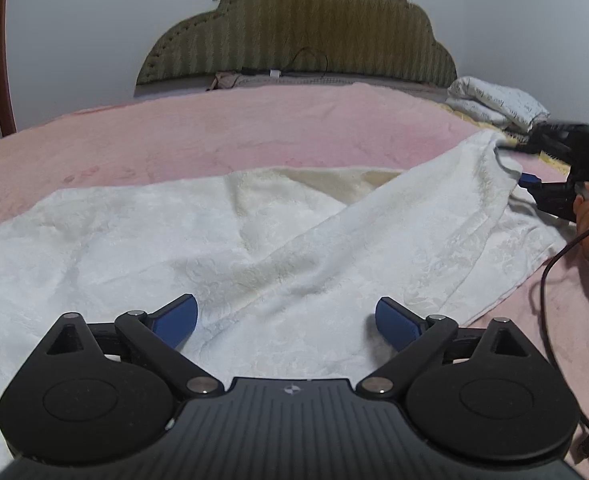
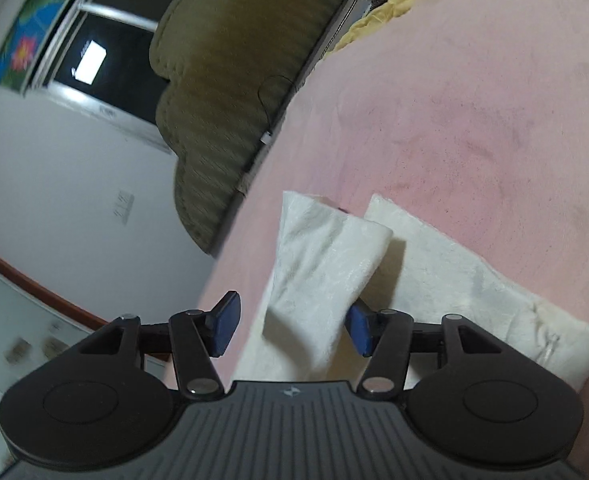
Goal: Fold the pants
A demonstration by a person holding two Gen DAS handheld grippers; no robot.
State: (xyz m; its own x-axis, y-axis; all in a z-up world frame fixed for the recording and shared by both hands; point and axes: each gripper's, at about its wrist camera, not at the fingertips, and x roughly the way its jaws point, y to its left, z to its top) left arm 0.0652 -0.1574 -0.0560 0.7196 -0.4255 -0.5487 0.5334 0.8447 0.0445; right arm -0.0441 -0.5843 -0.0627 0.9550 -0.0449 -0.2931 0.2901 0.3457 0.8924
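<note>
White, plush pants fill the left wrist view from 9 o'clock round to 3, spread over the pink blanket directly beneath the left gripper, whose blue pads stand wide apart and clamp nothing. One leg is pulled across toward 2 o'clock, where the right gripper meets its end. In the right wrist view that end rises as a doubled flap between the right gripper's pads; these are parted, one pad at 4 o'clock against the cloth, the other clear of it, so nothing is pinched.

My judgement: with that loose hold the flap could slump or unroll and leave the fold crooked. The free left gripper pins nothing, so a tug from the right could drag the whole garment across the slick blanket.

The fabric looks thick and soft, textured on its face and creamier on the exposed inside, with broad soft creases near the middle. Beyond it at 12 o'clock stands the olive headboard; folded bedding sits at 2 o'clock.
</note>
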